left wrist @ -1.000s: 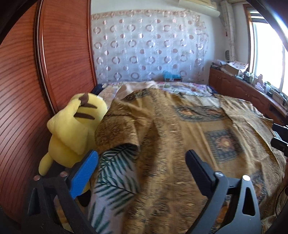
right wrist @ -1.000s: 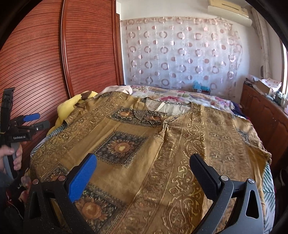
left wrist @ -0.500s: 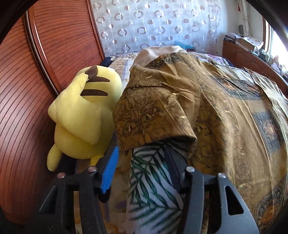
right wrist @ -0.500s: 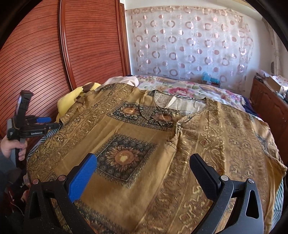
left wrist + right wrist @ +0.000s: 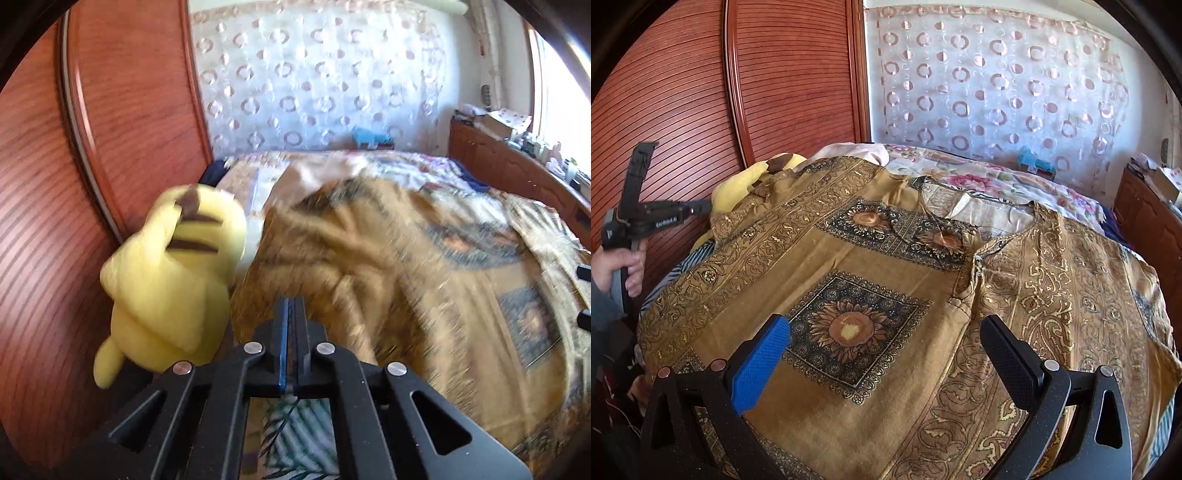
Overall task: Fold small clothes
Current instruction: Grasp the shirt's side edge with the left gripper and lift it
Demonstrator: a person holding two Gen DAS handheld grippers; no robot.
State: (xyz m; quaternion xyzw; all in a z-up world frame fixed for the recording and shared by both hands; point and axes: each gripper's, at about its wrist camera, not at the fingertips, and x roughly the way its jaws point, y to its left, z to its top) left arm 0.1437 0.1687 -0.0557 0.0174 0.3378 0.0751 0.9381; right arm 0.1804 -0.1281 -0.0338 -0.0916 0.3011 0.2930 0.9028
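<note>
A mustard-gold patterned tunic [image 5: 886, 280] with sunflower squares lies spread flat across the bed, neckline toward the far wall. It also shows in the left wrist view [image 5: 424, 280], blurred. My left gripper [image 5: 290, 306] is shut at the tunic's left sleeve edge; whether cloth sits between the jaws I cannot tell. In the right wrist view the left gripper [image 5: 701, 207] is raised by the tunic's left side, held by a hand. My right gripper [image 5: 882, 343] is open and empty, hovering over the tunic's lower front.
A yellow plush toy [image 5: 173, 280] leans against the red wooden wardrobe [image 5: 110, 129] at the bed's left edge. A leaf-print sheet [image 5: 295, 435] covers the mattress under the tunic. A wooden cabinet [image 5: 517, 173] runs along the right wall. A patterned curtain [image 5: 997, 81] hangs behind the bed.
My left gripper has closed from wide open to shut at the sleeve edge and the view has lifted. My right gripper has moved slightly forward over the tunic, still open.
</note>
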